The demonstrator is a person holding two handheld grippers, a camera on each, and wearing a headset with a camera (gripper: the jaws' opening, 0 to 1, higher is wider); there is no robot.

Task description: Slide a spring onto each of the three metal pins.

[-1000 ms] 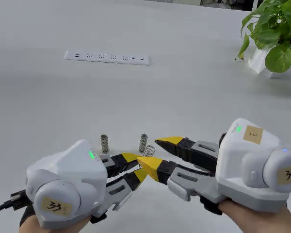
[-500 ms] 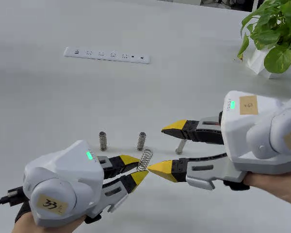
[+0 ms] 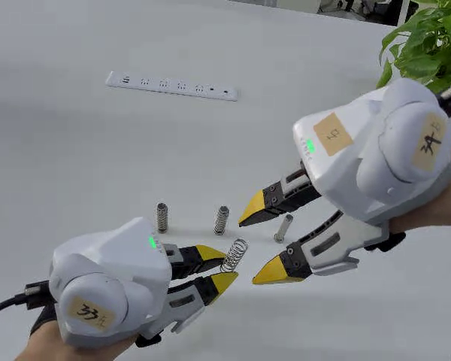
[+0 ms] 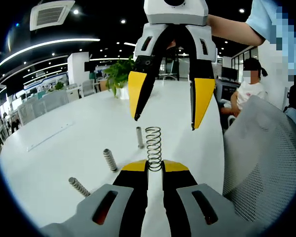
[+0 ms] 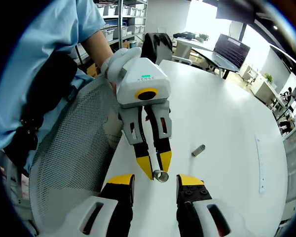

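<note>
Pinching one end of the spring (image 3: pixel 234 254), left gripper (image 3: pixel 225 265) leaves its bore free for the pin (image 3: pixel 283 227); right gripper (image 3: pixel 254 248) gapes wide nearby.

From the headset we are looking forward and down, close over the table (image 3: pixel 75 165). Riding low on the left gripper (image 3: pixel 227 265), we are facing the right gripper (image 4: pixel 165 123) head-on at close range, while from the right one we are looking back down at the left. All three views are sharing the spring (image 3: pixel 234 255).
</note>
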